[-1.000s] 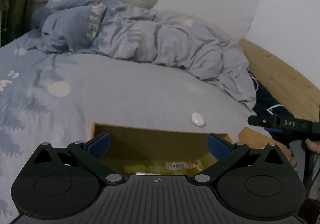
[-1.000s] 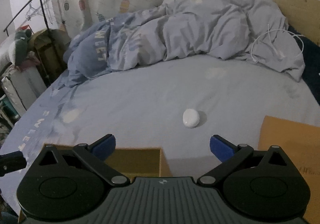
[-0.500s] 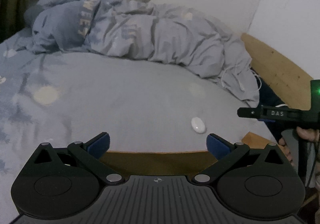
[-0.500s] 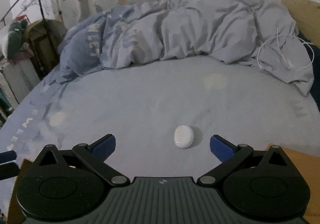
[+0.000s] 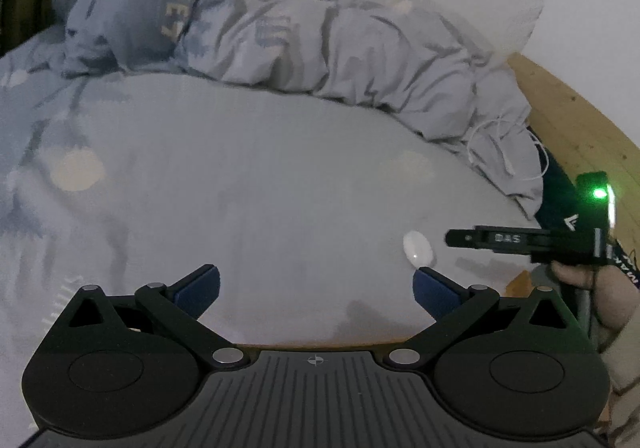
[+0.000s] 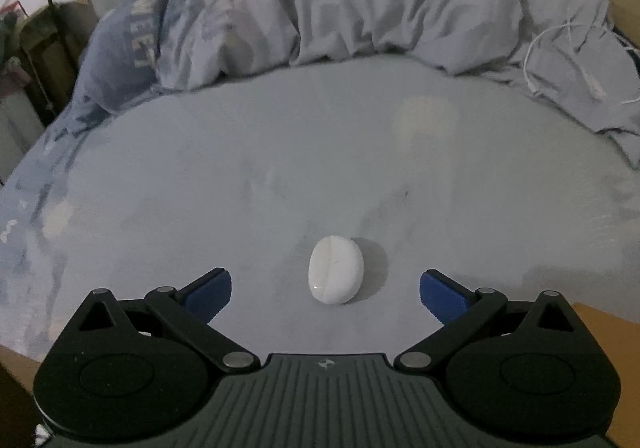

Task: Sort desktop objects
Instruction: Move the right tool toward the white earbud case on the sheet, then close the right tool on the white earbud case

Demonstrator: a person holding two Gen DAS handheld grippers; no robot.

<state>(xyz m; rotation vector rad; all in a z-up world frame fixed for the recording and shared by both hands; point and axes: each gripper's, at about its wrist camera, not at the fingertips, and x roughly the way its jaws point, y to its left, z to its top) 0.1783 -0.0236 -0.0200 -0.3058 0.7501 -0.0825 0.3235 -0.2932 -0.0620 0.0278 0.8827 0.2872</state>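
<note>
My right gripper has its jaws spread wide and empty, and the white oval case lies on the bed sheet just ahead of them, centred in the gap, touching neither pad. My left gripper is likewise wide and empty; from there the case sits just beyond the right jaw. Further out, a rumpled duvet and a white cable.
</note>
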